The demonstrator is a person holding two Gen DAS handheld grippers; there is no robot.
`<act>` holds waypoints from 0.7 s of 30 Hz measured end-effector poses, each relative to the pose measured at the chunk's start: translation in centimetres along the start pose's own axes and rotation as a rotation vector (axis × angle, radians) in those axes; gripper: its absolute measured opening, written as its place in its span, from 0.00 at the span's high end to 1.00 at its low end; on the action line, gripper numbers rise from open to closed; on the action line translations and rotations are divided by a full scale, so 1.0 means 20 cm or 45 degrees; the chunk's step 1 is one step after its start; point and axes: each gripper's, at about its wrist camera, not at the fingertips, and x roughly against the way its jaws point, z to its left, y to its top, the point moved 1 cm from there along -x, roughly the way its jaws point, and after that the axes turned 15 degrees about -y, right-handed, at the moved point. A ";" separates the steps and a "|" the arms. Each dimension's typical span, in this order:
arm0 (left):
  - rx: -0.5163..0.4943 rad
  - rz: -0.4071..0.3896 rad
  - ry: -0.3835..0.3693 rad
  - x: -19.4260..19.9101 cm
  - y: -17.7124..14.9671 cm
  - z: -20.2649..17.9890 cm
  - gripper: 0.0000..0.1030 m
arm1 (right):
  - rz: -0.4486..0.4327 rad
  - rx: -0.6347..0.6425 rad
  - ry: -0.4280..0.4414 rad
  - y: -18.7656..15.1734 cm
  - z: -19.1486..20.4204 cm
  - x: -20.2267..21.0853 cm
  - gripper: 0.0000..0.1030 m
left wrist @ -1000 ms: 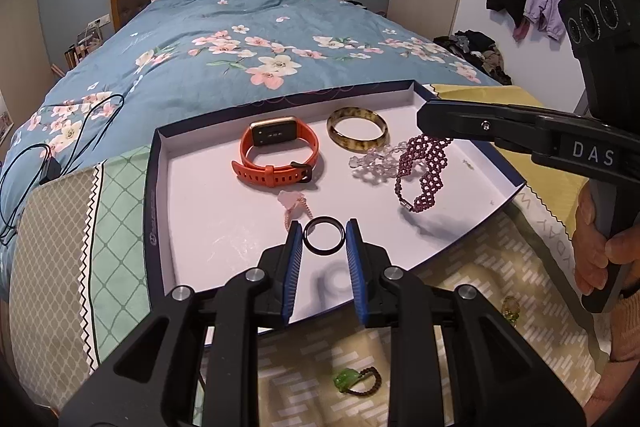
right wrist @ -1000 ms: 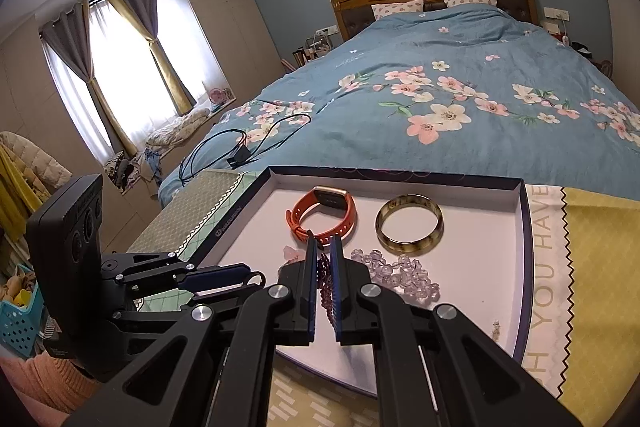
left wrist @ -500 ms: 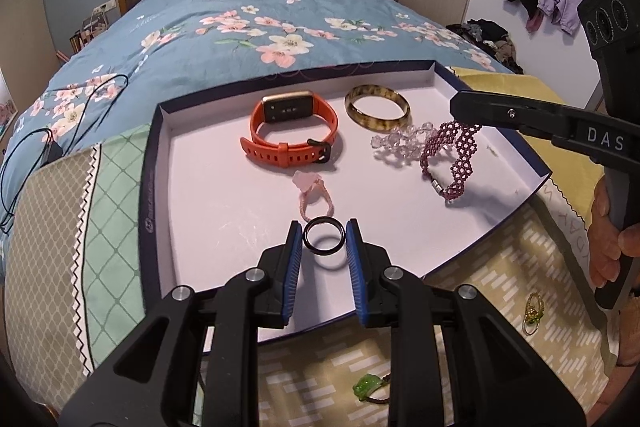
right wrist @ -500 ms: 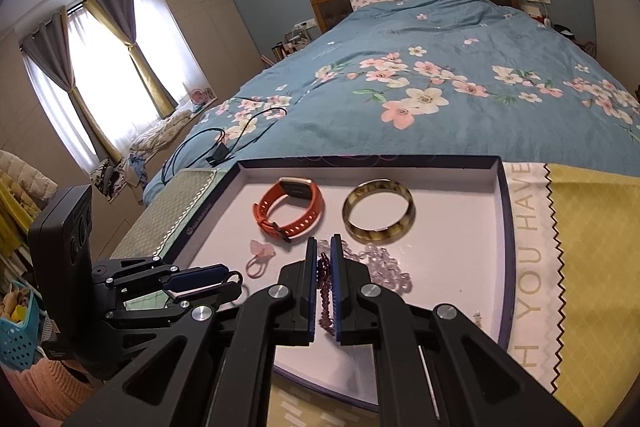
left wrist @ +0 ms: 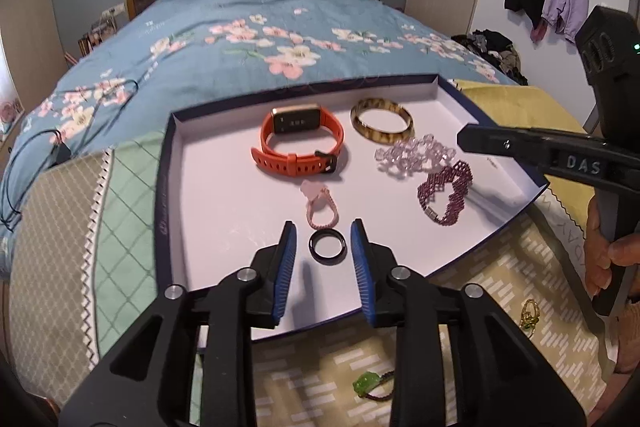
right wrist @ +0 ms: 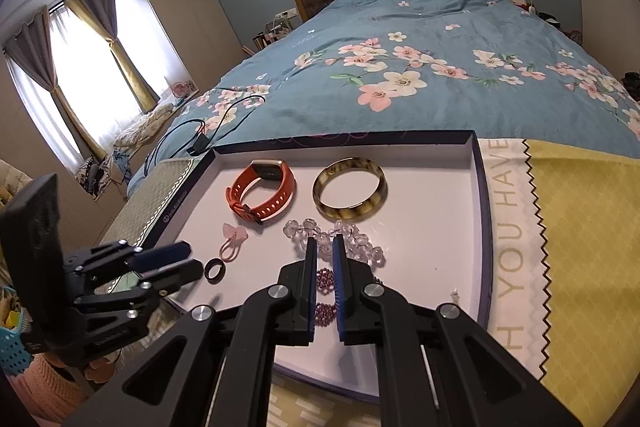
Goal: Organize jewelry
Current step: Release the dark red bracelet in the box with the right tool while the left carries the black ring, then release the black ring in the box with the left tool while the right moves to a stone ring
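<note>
A white tray (left wrist: 208, 195) with a dark rim lies at the foot of the bed. In it are an orange watch band (left wrist: 300, 143), a tortoiseshell bangle (left wrist: 382, 123), a clear bead bracelet (left wrist: 416, 157), a purple bead bracelet (left wrist: 444, 193), a pink ring (left wrist: 322, 211) and a black ring (left wrist: 327, 247). My left gripper (left wrist: 324, 247) is open, its blue pads either side of the black ring, which lies on the tray. My right gripper (right wrist: 324, 253) hovers nearly shut and empty over the purple bracelet (right wrist: 324, 281).
On the patterned cloth in front of the tray lie a green pendant (left wrist: 366, 383) and a gold-green piece (left wrist: 530, 311). A yellow cloth (right wrist: 588, 227) lies right of the tray. A black cable (right wrist: 208, 131) lies on the blue floral bedspread.
My left gripper has opened and let go of the black ring, which now rests on the tray near the pink ring. My right gripper stays over the purple bracelet.
</note>
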 end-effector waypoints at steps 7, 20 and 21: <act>-0.092 -0.055 -0.095 0.18 -0.06 -0.12 0.65 | -0.048 0.071 0.043 -0.06 0.03 0.15 0.77; -0.205 0.063 -0.307 0.27 -0.39 -0.37 0.60 | 0.058 0.286 0.047 -0.42 0.05 0.32 0.77; -0.212 0.072 -0.310 0.26 -0.41 -0.37 0.60 | 0.064 0.291 0.049 -0.44 0.05 0.32 0.77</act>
